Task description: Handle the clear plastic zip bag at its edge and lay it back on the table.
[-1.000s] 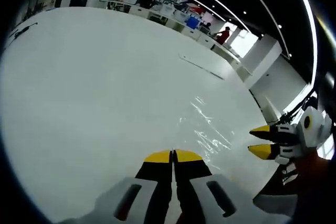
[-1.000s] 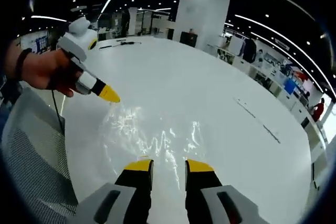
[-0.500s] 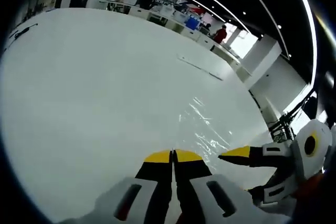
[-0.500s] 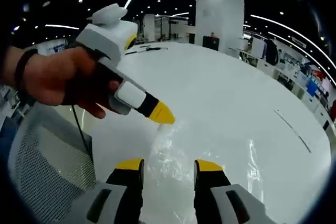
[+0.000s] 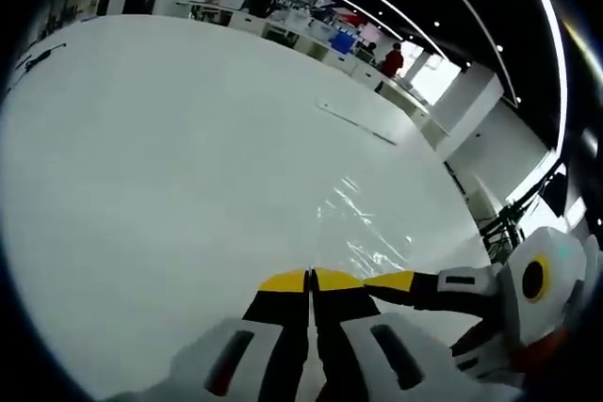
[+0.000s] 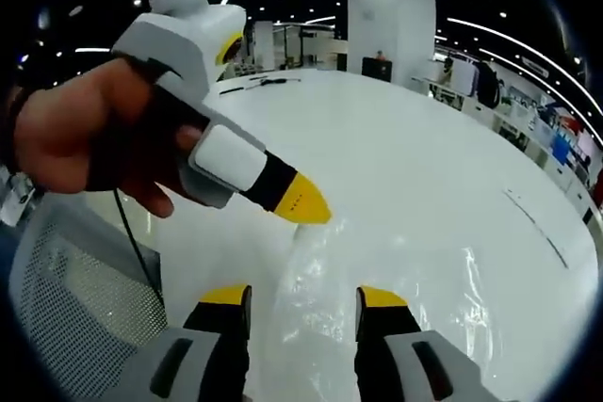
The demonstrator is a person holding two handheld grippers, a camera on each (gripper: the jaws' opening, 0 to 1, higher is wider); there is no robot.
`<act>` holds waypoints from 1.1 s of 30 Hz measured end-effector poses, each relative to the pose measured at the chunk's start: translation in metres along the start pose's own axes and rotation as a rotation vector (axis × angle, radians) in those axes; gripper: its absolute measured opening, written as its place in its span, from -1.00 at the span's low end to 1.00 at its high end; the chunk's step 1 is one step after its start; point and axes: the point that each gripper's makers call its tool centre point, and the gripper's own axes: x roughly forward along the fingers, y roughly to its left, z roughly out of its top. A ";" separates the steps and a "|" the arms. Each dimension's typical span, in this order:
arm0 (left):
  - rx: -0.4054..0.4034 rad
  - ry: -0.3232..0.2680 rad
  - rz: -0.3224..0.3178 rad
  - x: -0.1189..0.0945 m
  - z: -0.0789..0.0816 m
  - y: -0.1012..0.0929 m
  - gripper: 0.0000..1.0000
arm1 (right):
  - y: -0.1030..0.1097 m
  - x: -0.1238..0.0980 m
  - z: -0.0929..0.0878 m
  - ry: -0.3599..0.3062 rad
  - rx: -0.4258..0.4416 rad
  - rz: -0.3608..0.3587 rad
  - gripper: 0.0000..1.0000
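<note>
The clear zip bag (image 5: 363, 225) lies crinkled and glinting on the white table (image 5: 170, 157). My left gripper (image 5: 309, 280) is shut, its yellow tips pressed together at the bag's near edge. In the right gripper view a hand holds that left gripper (image 6: 306, 204), and the bag (image 6: 396, 275) rises in a fold up to its tip, so it seems pinched there. My right gripper (image 6: 303, 298) is open, its jaws standing either side of the bag's film just below the left tip. From the right, the right gripper (image 5: 391, 281) points in beside the left jaws.
A grey mesh chair (image 6: 75, 308) sits at the table's near edge. A thin dark strip (image 5: 358, 124) lies farther out on the table, and small dark items (image 5: 38, 56) rest by its far rim. Desks, people and a white pillar (image 6: 396, 16) stand beyond.
The right gripper has come in closer, until its tip sits beside the left jaws. The left gripper has stayed shut and almost still.
</note>
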 end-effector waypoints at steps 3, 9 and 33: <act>0.001 0.000 -0.002 0.000 0.001 0.000 -1.00 | -0.001 0.002 0.001 -0.001 0.003 -0.009 -0.15; -0.001 -0.005 -0.003 0.003 0.005 0.003 -1.00 | -0.002 0.010 0.001 0.009 0.002 -0.018 -0.15; -0.031 -0.014 0.010 0.006 -0.001 0.010 -1.00 | 0.004 0.006 -0.007 0.034 -0.036 -0.014 -0.86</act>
